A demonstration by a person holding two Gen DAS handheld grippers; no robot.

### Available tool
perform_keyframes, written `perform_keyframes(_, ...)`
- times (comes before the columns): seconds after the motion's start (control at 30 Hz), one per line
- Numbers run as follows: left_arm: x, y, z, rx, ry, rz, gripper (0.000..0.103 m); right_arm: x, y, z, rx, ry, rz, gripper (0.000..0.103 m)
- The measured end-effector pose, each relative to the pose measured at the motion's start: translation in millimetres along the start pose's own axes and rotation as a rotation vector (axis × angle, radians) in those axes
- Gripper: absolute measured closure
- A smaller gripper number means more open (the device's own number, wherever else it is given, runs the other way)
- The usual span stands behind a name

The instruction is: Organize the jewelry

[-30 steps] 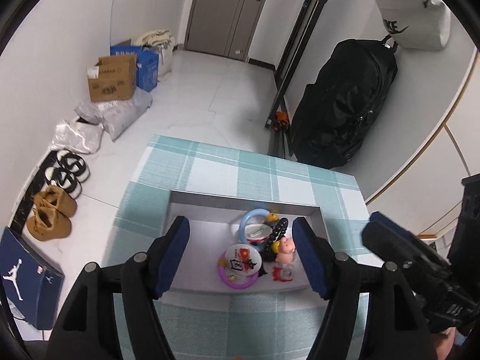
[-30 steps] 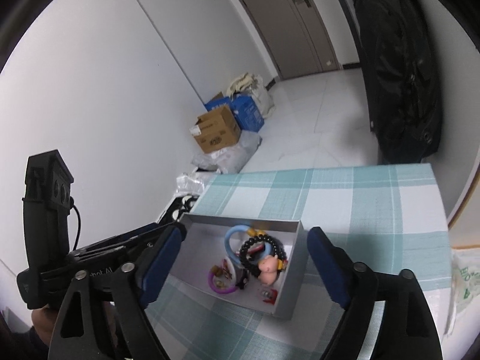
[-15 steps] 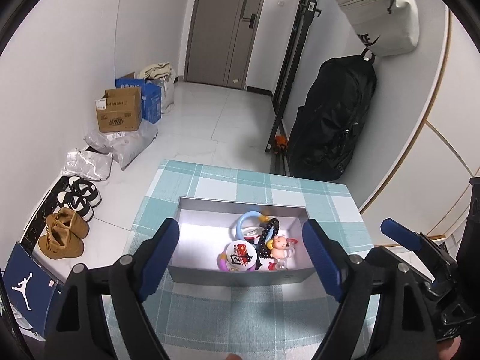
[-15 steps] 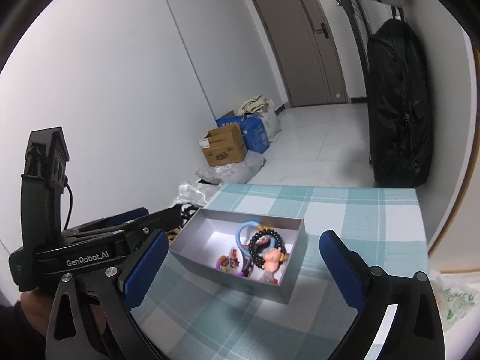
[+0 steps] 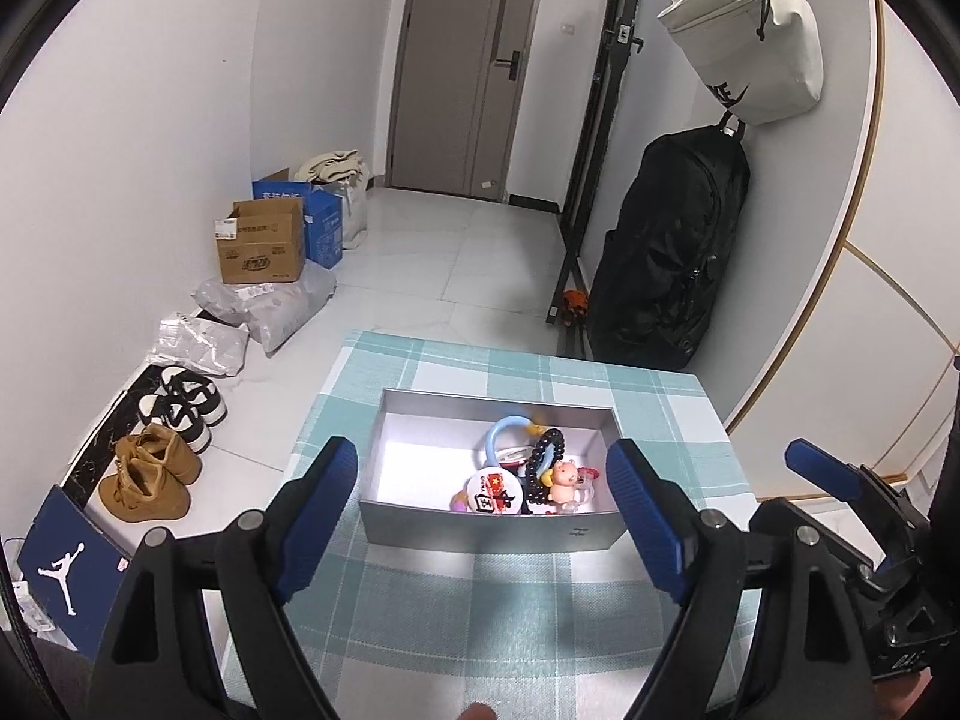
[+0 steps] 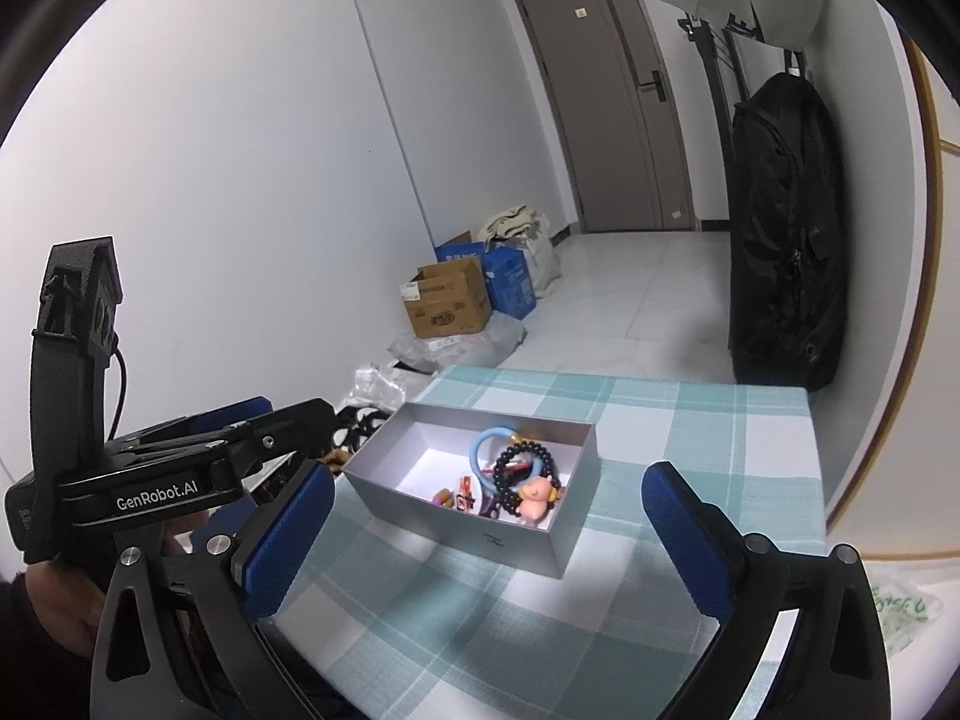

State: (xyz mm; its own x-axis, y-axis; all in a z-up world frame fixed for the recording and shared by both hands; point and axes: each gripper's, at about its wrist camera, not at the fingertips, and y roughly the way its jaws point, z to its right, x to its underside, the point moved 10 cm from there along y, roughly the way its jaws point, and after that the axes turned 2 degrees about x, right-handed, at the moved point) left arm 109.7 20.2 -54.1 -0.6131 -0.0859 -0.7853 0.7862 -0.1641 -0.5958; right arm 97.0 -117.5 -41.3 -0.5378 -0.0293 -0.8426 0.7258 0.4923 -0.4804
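A grey open box (image 5: 576, 531) (image 6: 528, 543) stands on the teal checked tablecloth. It holds a blue ring (image 5: 501, 429) (image 6: 483, 443), a black bead bracelet (image 5: 549, 450) (image 6: 522, 453), a pink pig charm (image 5: 564, 474) (image 6: 536, 492), a round badge (image 5: 493, 495) and small red pieces. My left gripper (image 5: 483, 525) is open and empty, held above the cloth in front of the box. My right gripper (image 6: 486, 540) is open and empty, nearer than the box. The left gripper's body (image 6: 180, 474) shows at the left of the right wrist view.
The table (image 5: 420, 612) ends just beyond the box. On the floor to the left lie shoes (image 5: 150, 474), a blue shoebox (image 5: 66, 558), bags and cardboard boxes (image 5: 261, 246). A black bag (image 5: 666, 252) hangs at the right wall.
Both grippers have pulled back and up from the box, so it looks smaller and farther. Both stay open. The items in the box have not moved.
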Motion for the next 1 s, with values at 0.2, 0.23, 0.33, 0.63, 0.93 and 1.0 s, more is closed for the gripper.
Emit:
perform_keyframes(0.2, 2.0, -2.8, -0.2, -0.007, 0.005, 0.002, 0.021, 0.0, -4.0, 0.3, 0.004, 0.000, 0.007, 0.000)
perform_keyframes(0.23, 2.2, -3.5, -0.6, -0.012, 0.006, 0.004, 0.021, 0.1, -4.3, 0.8, 0.004, 0.001, 0.006, 0.000)
perform_keyframes(0.33, 3.8, -4.9, -1.1, -0.016, 0.006, 0.002, 0.021, 0.1, -4.8, 1.2, 0.005, 0.004, 0.005, 0.000)
perform_keyframes(0.63, 5.7, -6.0, 3.9, -0.005, 0.028, -0.006, 0.021, 0.8, -4.7, 1.8, 0.010, 0.003, -0.001, 0.000)
perform_keyframes(0.93, 6.2, -5.1, 5.8, 0.001, 0.032, -0.012, 0.021, 2.4, -4.1, 2.2, 0.014, 0.007, -0.010, 0.000)
perform_keyframes(1.0, 6.3, -4.6, 6.0, 0.001, 0.036, -0.013, 0.021, 2.9, -4.0, 2.5, 0.015, 0.006, -0.012, 0.000)
